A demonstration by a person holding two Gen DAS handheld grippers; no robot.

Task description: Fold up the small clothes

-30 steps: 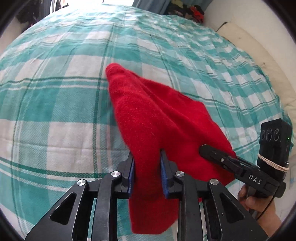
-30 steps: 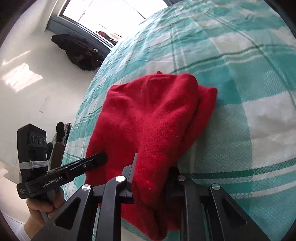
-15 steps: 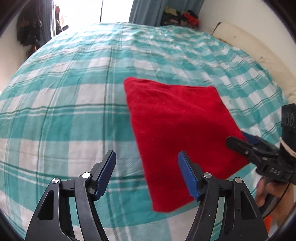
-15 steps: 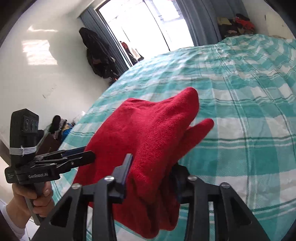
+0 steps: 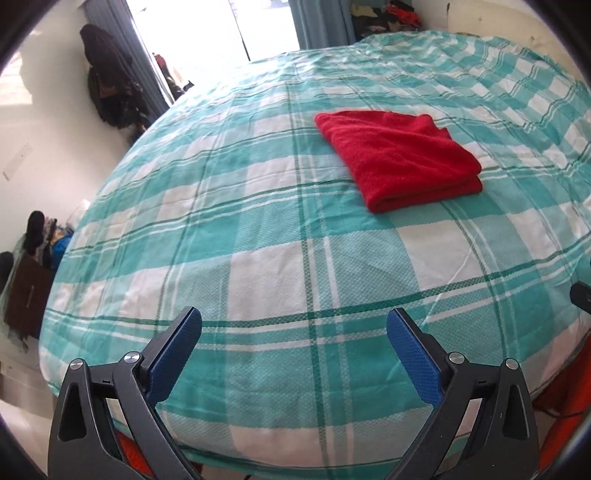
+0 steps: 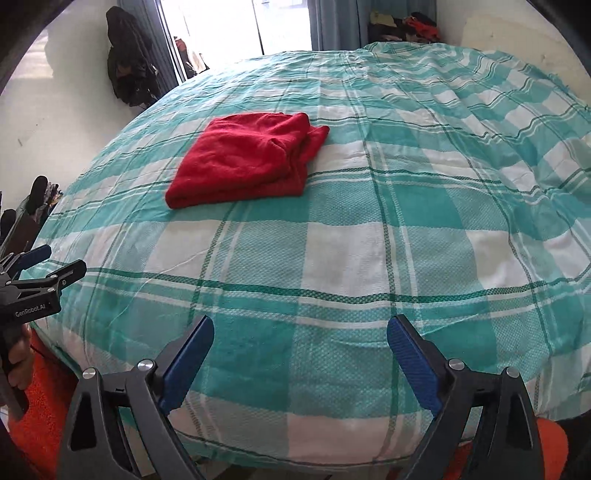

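Observation:
A red garment point(image 5: 399, 158) lies folded into a compact rectangle on the teal and white checked bedcover point(image 5: 258, 229), well beyond both grippers. In the right wrist view the same garment point(image 6: 247, 158) shows a slightly rumpled far corner. My left gripper point(image 5: 293, 321) hangs over the near edge of the bed, its jaws opening wide with nothing between them. My right gripper point(image 6: 301, 325) is likewise back at the near edge, jaws opening and empty. The left gripper point(image 6: 37, 266) also appears at the left edge of the right wrist view, held by a hand.
A dark coat point(image 5: 107, 85) hangs on the wall left of a bright window. Clothes point(image 5: 388, 14) are piled at the far end of the bed. Bags and clutter point(image 5: 33, 258) stand on the floor at left. An orange rug point(image 6: 40, 424) lies below the bed's near edge.
Both grippers let go of the red garment, opened wide and pulled back toward the bed's near edge. The garment now lies folded flat on the cover.

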